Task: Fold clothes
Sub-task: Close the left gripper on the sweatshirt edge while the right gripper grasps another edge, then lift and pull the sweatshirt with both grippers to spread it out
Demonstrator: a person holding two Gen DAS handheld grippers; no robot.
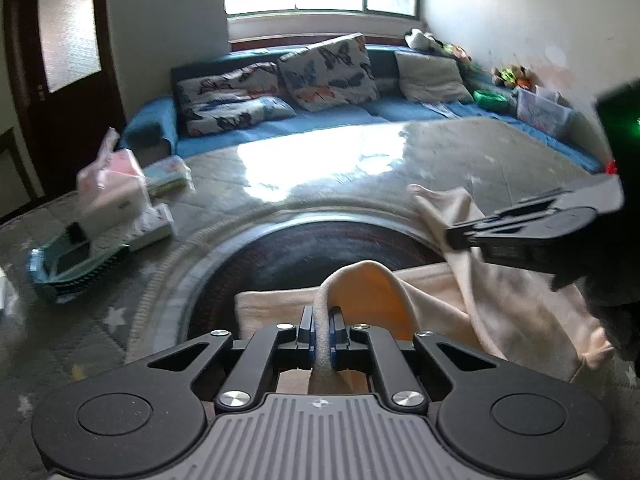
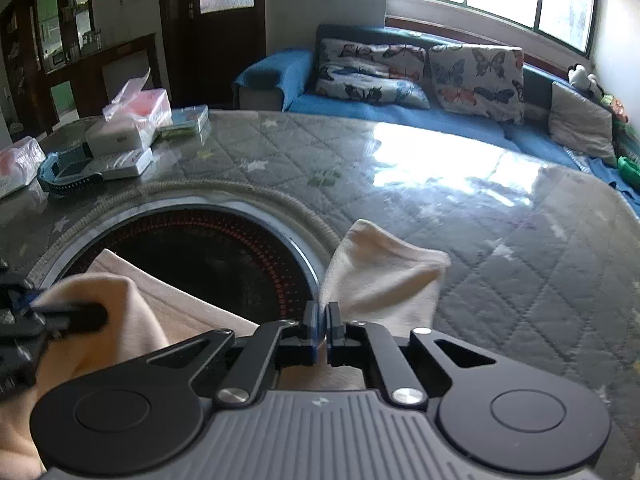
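Observation:
A cream garment (image 1: pixel 500 304) lies at the near edge of a table with a grey quilted cover (image 1: pixel 500 152), partly over the dark round inset (image 1: pixel 320 248). My left gripper (image 1: pixel 321 322) is shut on a raised fold of the cloth, which loops up past the fingertips. In the left wrist view, my right gripper (image 1: pixel 456 238) comes in from the right and pinches another part of the garment, lifted off the table. The right wrist view has the right gripper (image 2: pixel 322 316) shut on the edge of the cream cloth (image 2: pixel 384 272). The left gripper (image 2: pixel 36 306) grips the cloth at the far left.
White boxes and plastic-wrapped packs (image 2: pixel 120 132) and a teal-rimmed tray (image 1: pixel 68 268) sit on the table's far left. A blue sofa (image 2: pixel 360 108) with butterfly cushions (image 1: pixel 328 72) runs behind the table under a window. A dark door (image 2: pixel 216 20) stands at the back.

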